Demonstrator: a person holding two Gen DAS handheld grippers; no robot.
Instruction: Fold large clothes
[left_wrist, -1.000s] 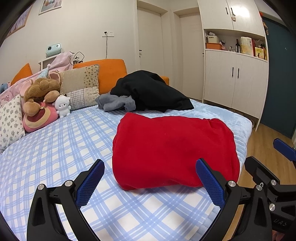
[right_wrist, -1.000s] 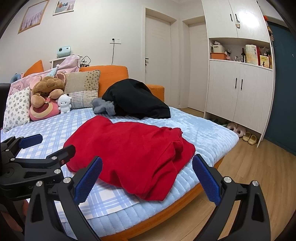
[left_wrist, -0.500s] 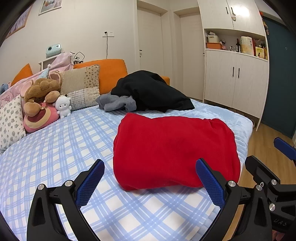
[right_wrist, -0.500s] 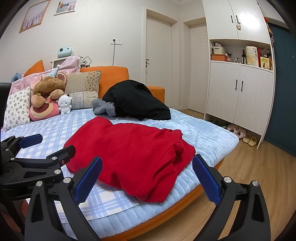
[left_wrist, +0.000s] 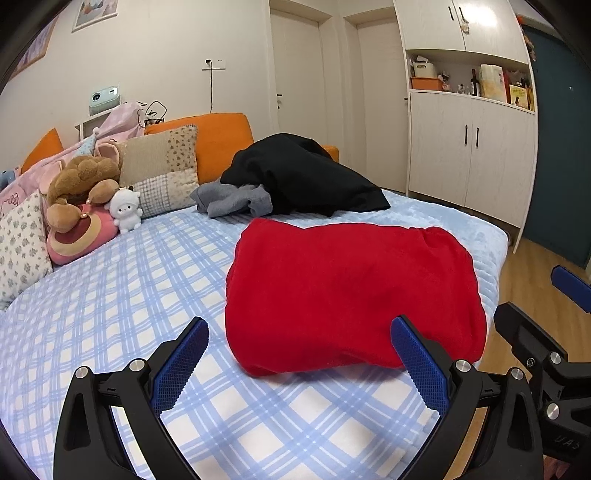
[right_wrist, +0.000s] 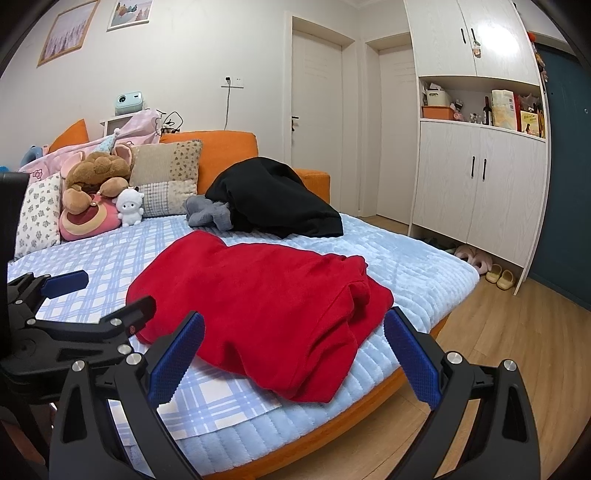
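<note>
Red garment lies unmoved, folded; both grippers' fingers remain wide, empty.

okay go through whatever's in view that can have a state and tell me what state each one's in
left gripper: open, empty
right gripper: open, empty
red garment: folded, flat on bed
black garment: unfolded heap
grey garment: crumpled
cabinet doors: shut
room doors: shut

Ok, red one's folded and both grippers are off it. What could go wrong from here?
The red garment lies near the bed's edge, its loose right corner bunched; a nudge could unfold it or slide it toward the floor. The black garment overlaps the grey one, so grabbing it may drag the grey one along. Both the left gripper and right gripper are open and close together; they could collide.
</note>
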